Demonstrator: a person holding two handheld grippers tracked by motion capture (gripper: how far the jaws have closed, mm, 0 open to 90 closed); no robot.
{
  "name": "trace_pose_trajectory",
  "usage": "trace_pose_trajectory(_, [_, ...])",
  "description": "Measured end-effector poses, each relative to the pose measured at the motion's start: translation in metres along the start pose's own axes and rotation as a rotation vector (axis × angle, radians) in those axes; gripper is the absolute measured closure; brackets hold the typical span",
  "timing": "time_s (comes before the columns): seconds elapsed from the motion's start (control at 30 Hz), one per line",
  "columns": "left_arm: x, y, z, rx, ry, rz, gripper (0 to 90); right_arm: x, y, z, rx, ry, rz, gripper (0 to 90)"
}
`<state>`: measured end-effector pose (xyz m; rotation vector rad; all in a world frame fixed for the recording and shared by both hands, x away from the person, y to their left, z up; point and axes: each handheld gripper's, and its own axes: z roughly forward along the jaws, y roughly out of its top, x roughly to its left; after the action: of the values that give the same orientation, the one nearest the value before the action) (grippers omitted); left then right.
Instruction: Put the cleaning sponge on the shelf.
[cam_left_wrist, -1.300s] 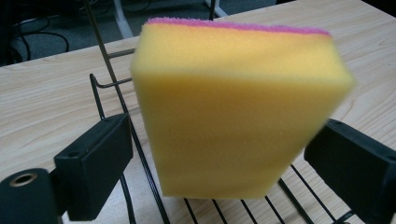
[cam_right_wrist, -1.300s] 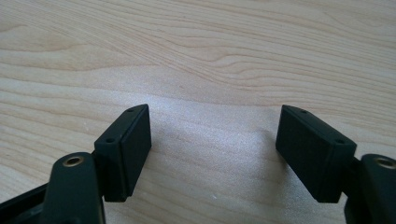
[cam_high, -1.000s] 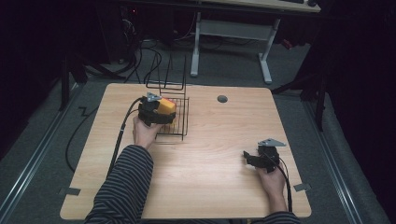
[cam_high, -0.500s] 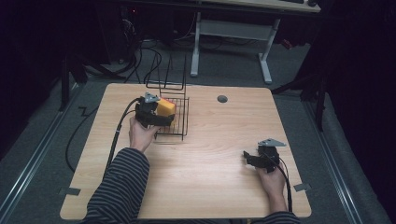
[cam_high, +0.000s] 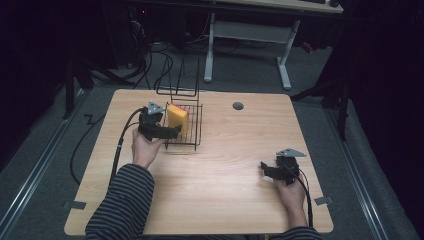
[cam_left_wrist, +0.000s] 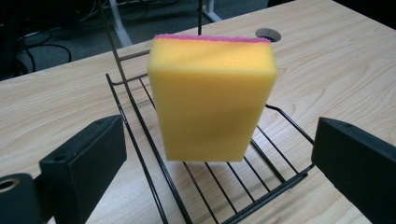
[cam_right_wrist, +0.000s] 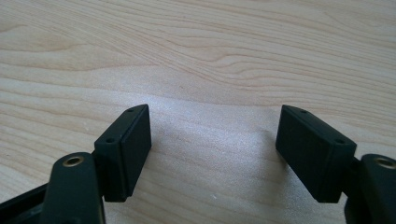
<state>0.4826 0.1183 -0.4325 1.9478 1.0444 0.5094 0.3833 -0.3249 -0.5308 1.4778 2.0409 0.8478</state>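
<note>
A yellow sponge (cam_high: 178, 119) with a pink scouring layer stands upright on edge in a black wire rack (cam_high: 194, 136) at the table's back left. In the left gripper view the sponge (cam_left_wrist: 212, 98) rises from the rack's bars (cam_left_wrist: 140, 122) just ahead of the jaws. My left gripper (cam_high: 172, 131) sits at the rack's left side. It is open; its jaws have just been closing a little, and neither pad touches the sponge. My right gripper (cam_high: 265, 169) rests low at the front right, open over bare wood (cam_right_wrist: 212, 135).
The wooden table (cam_high: 225, 200) has a round cable hole (cam_high: 238, 106) behind the rack to its right. The rack's tall wire back (cam_high: 180, 90) stands at the far edge. A cable (cam_high: 120, 145) trails from the left gripper off the table's left side.
The left gripper has drawn back to the left and risen slightly, away from the sponge, which now stands free in the rack. The right gripper has kept still.
</note>
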Motion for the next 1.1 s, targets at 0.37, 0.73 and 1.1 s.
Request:
trace_pose_trajectory(0.37, [0.004, -0.005, -0.018, -0.01, 0.011, -0.006, 4.7, 0.0, 0.0, 0.0, 0.0, 0.0, 0.001, 26.9])
trace_pose_trajectory(0.73, [0.008, -0.006, -0.034, -0.036, 0.02, -0.018, 5.0, 0.0, 0.0, 0.0, 0.002, 0.001, 0.007, 26.9])
trace_pose_trajectory(1.1, [0.017, -0.011, -0.054, -0.069, 0.035, -0.047, 5.5, 0.0, 0.0, 0.0, 0.001, 0.001, 0.003, 26.9])
